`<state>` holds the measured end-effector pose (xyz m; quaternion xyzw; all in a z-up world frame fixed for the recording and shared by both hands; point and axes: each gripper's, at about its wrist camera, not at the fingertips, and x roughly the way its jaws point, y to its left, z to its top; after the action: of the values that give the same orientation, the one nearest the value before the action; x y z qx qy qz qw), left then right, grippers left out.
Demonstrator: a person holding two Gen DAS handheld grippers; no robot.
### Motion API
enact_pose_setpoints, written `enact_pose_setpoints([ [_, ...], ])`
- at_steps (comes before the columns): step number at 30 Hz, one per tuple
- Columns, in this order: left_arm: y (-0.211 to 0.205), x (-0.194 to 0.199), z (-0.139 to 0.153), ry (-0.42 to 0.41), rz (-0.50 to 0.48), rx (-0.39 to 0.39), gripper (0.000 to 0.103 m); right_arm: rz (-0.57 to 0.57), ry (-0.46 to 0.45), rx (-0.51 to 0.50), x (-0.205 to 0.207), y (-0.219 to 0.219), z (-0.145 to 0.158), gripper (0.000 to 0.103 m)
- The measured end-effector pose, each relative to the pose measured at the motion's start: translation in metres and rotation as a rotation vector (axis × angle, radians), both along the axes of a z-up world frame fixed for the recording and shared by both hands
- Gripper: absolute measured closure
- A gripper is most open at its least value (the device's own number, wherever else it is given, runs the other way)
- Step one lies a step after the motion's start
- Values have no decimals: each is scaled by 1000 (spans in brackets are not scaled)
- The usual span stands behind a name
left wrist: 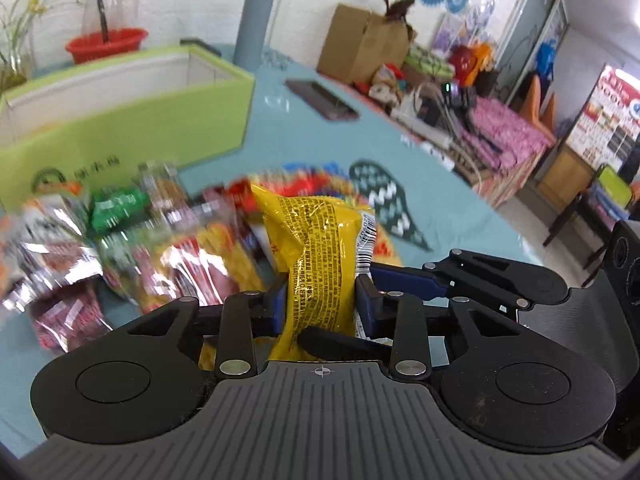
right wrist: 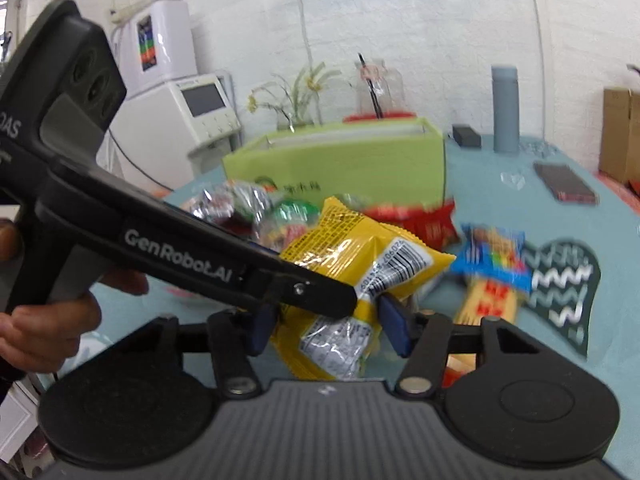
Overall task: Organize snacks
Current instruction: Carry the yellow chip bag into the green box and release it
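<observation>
A yellow snack packet [left wrist: 320,256] with black print and a barcode is clamped between the blue pads of my left gripper [left wrist: 322,306]. The same packet [right wrist: 360,264] shows in the right wrist view, held by the left gripper's black fingers [right wrist: 320,292] that cross from the left. My right gripper [right wrist: 326,330] stands around the packet's lower end, its blue pads close beside it without clearly squeezing. A pile of mixed snack packets [left wrist: 120,248] lies on the teal tablecloth before a light green open box [left wrist: 132,120].
A blue-and-orange packet [right wrist: 492,276] and a red packet [right wrist: 424,220] lie right of the pile. A dark phone [left wrist: 320,100], a grey flask [left wrist: 254,28], a cardboard box [left wrist: 360,48] and a red basin [left wrist: 106,44] stand farther back. The table edge runs along the right [left wrist: 480,196].
</observation>
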<state>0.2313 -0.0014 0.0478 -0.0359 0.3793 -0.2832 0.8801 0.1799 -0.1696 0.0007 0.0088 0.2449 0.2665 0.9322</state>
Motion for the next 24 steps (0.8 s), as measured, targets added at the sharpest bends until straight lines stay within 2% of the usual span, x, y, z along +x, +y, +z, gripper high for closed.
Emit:
enact_pose_setpoints([
  [5,21,30,40,-79,65,-20,91,53,-110,-4,31,15,36,42],
  [9,38,83,66,-128,126,1,90,100,-181,-45,84,42,60,42],
  [12,55,132,74,-136,184,19,90,130,-190,-61,135,63,74,42],
  [16,78,192,56,-77,252,19,90,173,-118,-74,205,94,72,42],
  [20,97,244,23,10,303,27,90,210,-21,-108,262,121,47,42],
  [24,101,271,-7,71,303,68,88,232,59,-158,295,138,19,41],
])
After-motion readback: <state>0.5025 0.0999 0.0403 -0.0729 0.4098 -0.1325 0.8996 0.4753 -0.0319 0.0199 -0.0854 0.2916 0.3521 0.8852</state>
